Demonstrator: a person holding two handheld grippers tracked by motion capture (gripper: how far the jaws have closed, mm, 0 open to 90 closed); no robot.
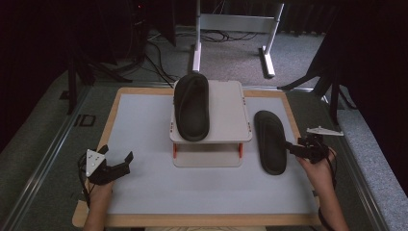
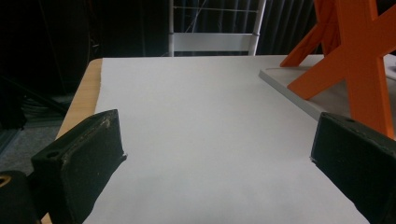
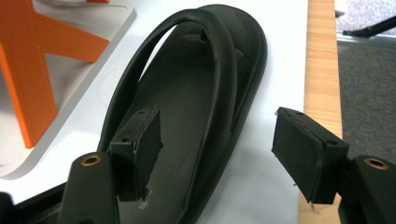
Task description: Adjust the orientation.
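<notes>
One black sandal (image 1: 191,107) lies on top of a small white rack (image 1: 228,103) with orange legs, at the middle back of the white mat (image 1: 144,130). A second black sandal (image 1: 269,142) lies flat on the mat to the right of the rack. My right gripper (image 1: 291,148) is at that sandal's right side. In the right gripper view its jaws (image 3: 217,149) stand open astride the sandal's (image 3: 187,84) outer edge, one pad over the footbed, the other over the mat, neither pressing. My left gripper (image 1: 118,156) rests open at the front left, with bare mat between its jaws (image 2: 217,158).
The mat lies on a wooden board whose edge (image 1: 332,144) runs close beside my right hand. The rack's orange leg (image 2: 359,60) and lower shelf stand to the right ahead of the left gripper. A white metal frame (image 1: 231,24) stands on the floor behind the table.
</notes>
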